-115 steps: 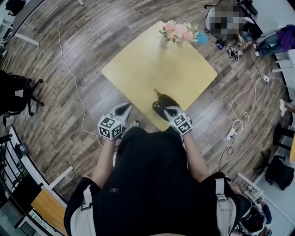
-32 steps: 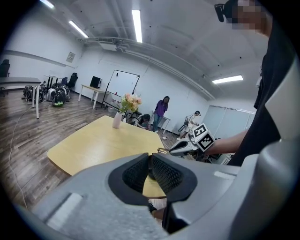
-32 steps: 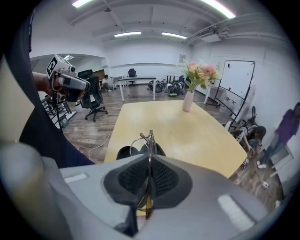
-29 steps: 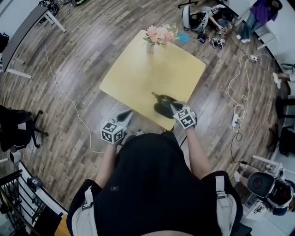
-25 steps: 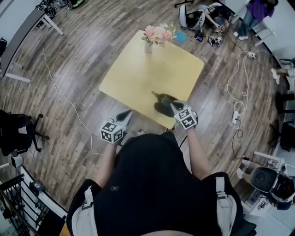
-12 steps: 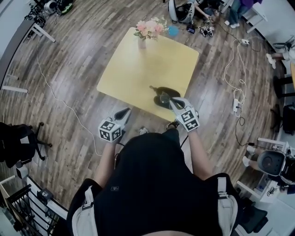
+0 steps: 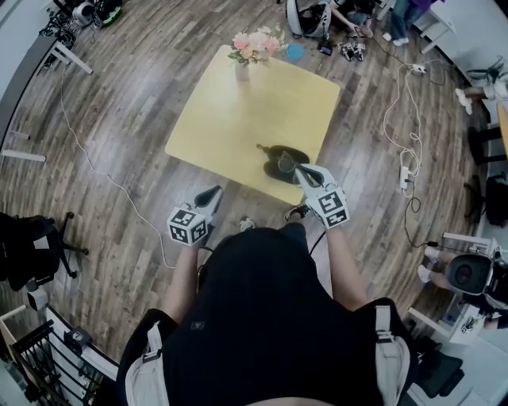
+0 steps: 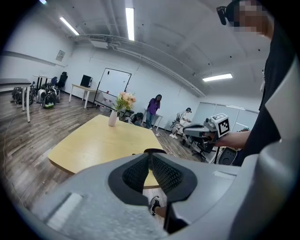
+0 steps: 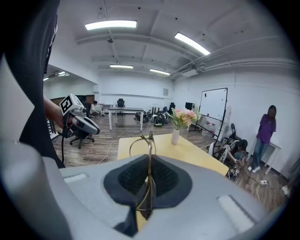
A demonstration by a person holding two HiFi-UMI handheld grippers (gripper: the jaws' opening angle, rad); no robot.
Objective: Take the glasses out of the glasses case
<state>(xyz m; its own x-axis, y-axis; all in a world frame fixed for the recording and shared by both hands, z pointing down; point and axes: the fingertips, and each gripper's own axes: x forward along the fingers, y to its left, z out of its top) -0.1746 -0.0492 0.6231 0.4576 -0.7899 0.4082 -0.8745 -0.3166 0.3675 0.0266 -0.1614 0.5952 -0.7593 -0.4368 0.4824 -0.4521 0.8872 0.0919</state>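
Note:
The black glasses case (image 7: 295, 154) lies open near the near edge of the yellow table (image 7: 238, 111). My right gripper (image 7: 302, 170) hangs just over it, shut on thin metal-framed glasses (image 7: 283, 165). In the right gripper view the glasses (image 9: 148, 139) stand edge-on between the jaws, one round rim sticking out past the tips. My left gripper (image 7: 214, 193) is shut on nothing and hangs off the table's near-left edge. In the left gripper view its jaws (image 8: 150, 157) meet at the tips, with the right gripper (image 8: 192, 132) off to the right.
A vase of pink flowers (image 7: 242, 67) stands at the table's far corner. Cables (image 7: 119, 182) run across the wooden floor on both sides of the table. People and gear (image 7: 341, 16) sit on the floor beyond the table; an office chair (image 7: 32, 238) stands at the left.
The right gripper has drawn slightly back towards me and risen, with the glasses now clear of the case. The left gripper has stayed beside the table's edge.

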